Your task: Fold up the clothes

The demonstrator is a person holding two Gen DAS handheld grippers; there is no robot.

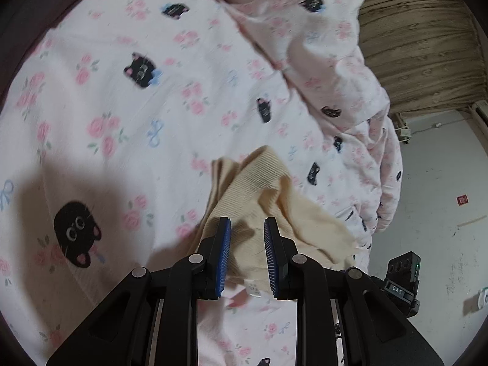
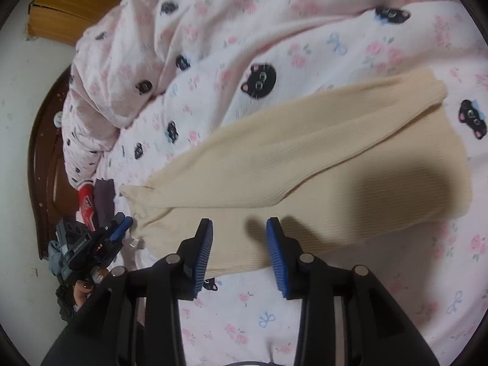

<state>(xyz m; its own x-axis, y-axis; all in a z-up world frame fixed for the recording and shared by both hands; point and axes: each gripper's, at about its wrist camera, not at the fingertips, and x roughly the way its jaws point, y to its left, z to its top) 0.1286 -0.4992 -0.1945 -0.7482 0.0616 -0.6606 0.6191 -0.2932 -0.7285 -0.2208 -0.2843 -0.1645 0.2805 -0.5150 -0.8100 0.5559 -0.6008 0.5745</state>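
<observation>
Both the left tongs [image 1: 247, 224] and right tongs [image 2: 239, 224] gaped empty above the cream sweater [image 2: 305, 158] lying on the bed [image 2: 335, 305].

You can read only 1 piece of text with any confidence: the white letters "DAS" on a small black label on the right gripper [image 1: 402, 277], which shows at the far right edge of your left wrist view. The red sign [image 1: 462, 200] on the white wall to the right carries a mark, but it is too small to read. The white care tag [image 1: 252, 288] on the cream sweater [image 1: 244, 183], near and between your left fingers, is blurred. In the right wrist view, the white print on the left gripper [image 2: 122, 224] is too smeared to make out.
</observation>
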